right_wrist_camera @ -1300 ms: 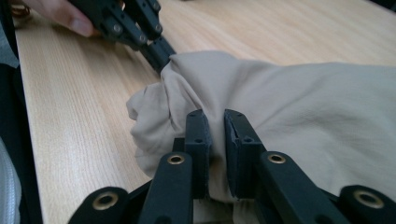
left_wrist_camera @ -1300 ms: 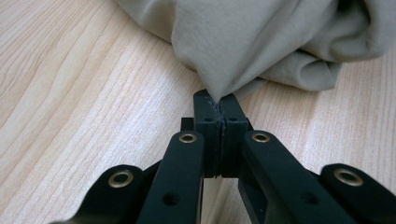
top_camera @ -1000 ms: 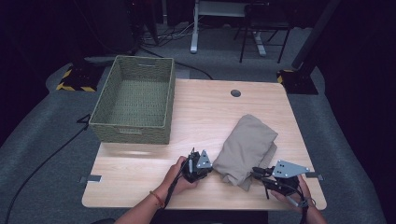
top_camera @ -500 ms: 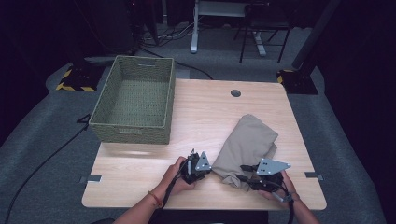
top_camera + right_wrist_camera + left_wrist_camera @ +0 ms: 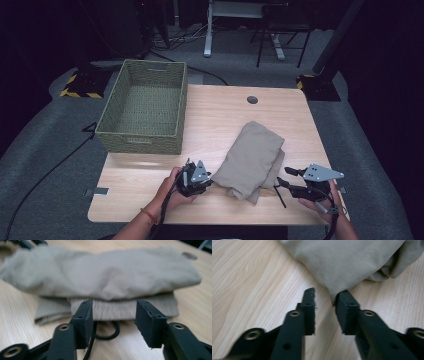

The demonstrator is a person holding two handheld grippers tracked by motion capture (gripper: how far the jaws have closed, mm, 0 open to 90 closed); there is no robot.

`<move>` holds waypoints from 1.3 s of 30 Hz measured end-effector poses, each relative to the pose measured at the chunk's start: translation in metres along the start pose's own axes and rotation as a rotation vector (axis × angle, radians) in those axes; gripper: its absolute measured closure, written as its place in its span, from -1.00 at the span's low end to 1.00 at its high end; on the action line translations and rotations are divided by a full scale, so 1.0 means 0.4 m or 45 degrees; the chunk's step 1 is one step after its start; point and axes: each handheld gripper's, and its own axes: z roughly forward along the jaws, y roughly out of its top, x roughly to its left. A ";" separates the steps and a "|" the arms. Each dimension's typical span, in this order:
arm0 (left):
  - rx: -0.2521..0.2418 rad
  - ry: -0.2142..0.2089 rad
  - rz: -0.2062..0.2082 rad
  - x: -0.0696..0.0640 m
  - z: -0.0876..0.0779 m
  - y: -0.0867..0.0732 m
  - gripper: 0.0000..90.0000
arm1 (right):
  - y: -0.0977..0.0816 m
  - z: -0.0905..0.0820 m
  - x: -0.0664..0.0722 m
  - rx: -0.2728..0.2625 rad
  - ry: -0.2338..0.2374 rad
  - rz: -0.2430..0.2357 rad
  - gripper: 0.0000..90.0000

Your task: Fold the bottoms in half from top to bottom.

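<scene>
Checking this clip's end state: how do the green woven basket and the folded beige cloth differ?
The rectangular green woven basket stands at the wooden table's far left; the folded beige cloth lies near the front, between the left claw and right claw. The basket is rigid and empty; the cloth is soft and layered. Both rest on the table.

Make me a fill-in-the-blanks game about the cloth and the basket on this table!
1. The folded beige cloth lies on the wooden ____.
2. The green woven basket has ____ inside it.
3. The left tool and the right tool sit on opposite sides of the ____.
4. Next to the basket, the cloth lies on its ____ side in the high view.

Missing words: table; nothing; cloth; right
</scene>
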 end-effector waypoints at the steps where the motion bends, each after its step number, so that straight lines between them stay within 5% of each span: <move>1: -0.017 -0.009 -0.015 -0.003 -0.009 0.003 0.13 | 0.009 0.000 -0.001 -0.009 -0.007 -0.001 -0.01; 4: -0.097 -0.038 -0.003 -0.036 -0.029 0.033 -0.27 | 0.038 0.003 -0.007 -0.055 -0.028 0.001 -0.06; 8: -0.140 -0.131 0.076 -0.111 -0.002 0.100 -0.40 | 0.079 0.032 -0.019 -0.069 -0.053 -0.026 -0.13; 13: -0.076 -0.183 0.162 -0.201 0.098 0.164 -0.47 | 0.125 0.105 -0.036 -0.044 -0.064 -0.081 -0.19; 15: -0.012 -0.129 0.158 -0.216 0.137 0.172 -0.41 | 0.130 0.143 -0.042 0.002 -0.040 -0.100 -0.22; 22: 0.018 -0.131 0.158 -0.185 0.165 0.150 0.53 | 0.084 0.222 -0.096 0.119 -0.009 -0.025 -0.27; 25: 0.030 -0.117 0.186 -0.181 0.165 0.143 0.73 | 0.061 0.225 -0.121 0.131 -0.032 0.009 -0.26; 29: 0.068 -0.092 0.275 -0.172 0.149 0.136 0.81 | 0.041 0.212 -0.147 0.145 -0.120 0.037 -0.22; 33: 0.052 -0.133 0.223 -0.119 0.115 0.102 0.81 | 0.022 0.183 -0.167 0.191 -0.153 0.121 -0.26; 35: 0.035 -0.161 0.192 -0.091 0.098 0.082 0.79 | 0.013 0.171 -0.164 0.202 -0.099 0.166 -0.28; 39: 0.057 -0.154 0.211 -0.073 0.082 0.068 0.78 | 0.022 0.156 -0.120 0.234 -0.098 0.095 -0.27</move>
